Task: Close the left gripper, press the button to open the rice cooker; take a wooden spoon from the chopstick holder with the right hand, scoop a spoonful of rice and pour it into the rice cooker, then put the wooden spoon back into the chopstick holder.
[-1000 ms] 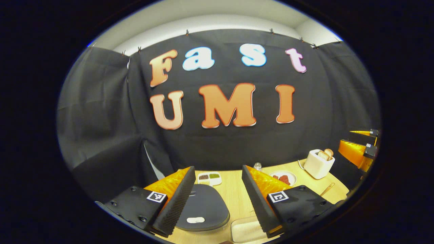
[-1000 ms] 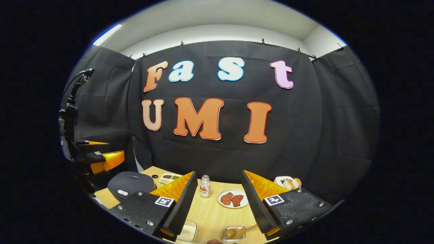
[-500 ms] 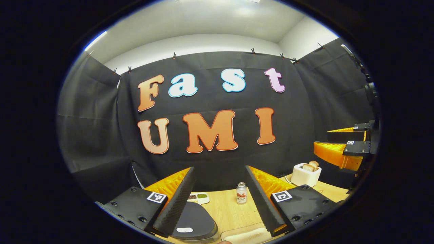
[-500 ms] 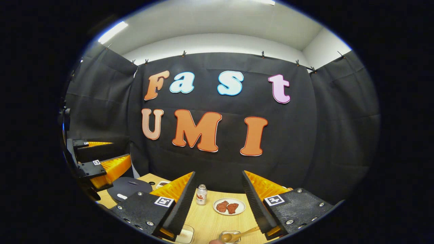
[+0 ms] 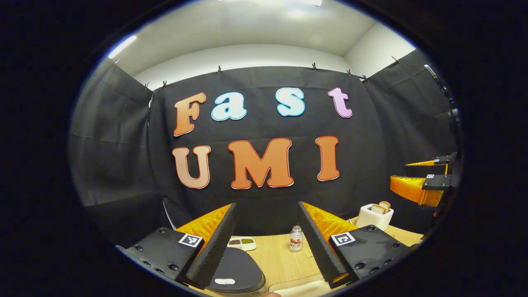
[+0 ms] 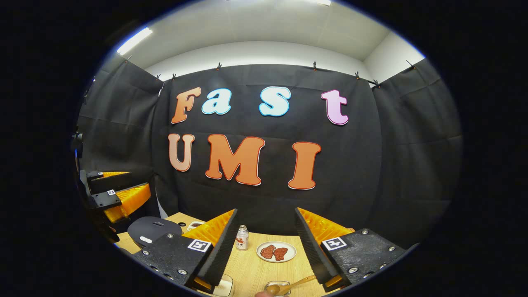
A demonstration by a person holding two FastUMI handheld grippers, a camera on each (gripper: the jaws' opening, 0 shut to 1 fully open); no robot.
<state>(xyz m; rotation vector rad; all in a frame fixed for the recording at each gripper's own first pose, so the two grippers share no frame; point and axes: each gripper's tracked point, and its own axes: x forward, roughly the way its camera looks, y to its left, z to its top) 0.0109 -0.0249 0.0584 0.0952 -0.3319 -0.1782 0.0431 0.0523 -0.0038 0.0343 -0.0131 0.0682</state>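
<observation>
The dark grey rice cooker (image 5: 237, 268) sits lid shut at the bottom of the left gripper view, its white button (image 5: 225, 281) showing beside my left finger. My left gripper (image 5: 267, 204) hangs open above and behind it, holding nothing. In the right gripper view the rice cooker (image 6: 154, 230) is at the lower left, with the left gripper (image 6: 138, 181) above it. My right gripper (image 6: 266, 210) is open and empty. A wooden spoon (image 6: 291, 284) lies tilted in a small glass holder (image 6: 277, 288) below it. A clear container of rice (image 6: 225, 286) is at the bottom edge.
On the wooden table (image 6: 255, 268) stand a small bottle (image 6: 241, 238) and a plate with meat (image 6: 276, 251). A divided dish of beans (image 5: 242, 242) lies behind the cooker. A white toaster (image 5: 374, 215) with bread stands at the right, below the right gripper (image 5: 406, 175).
Both cameras have tipped upward over the last second, so the table and cooker sit lower in view. Both grippers stay open and empty.
</observation>
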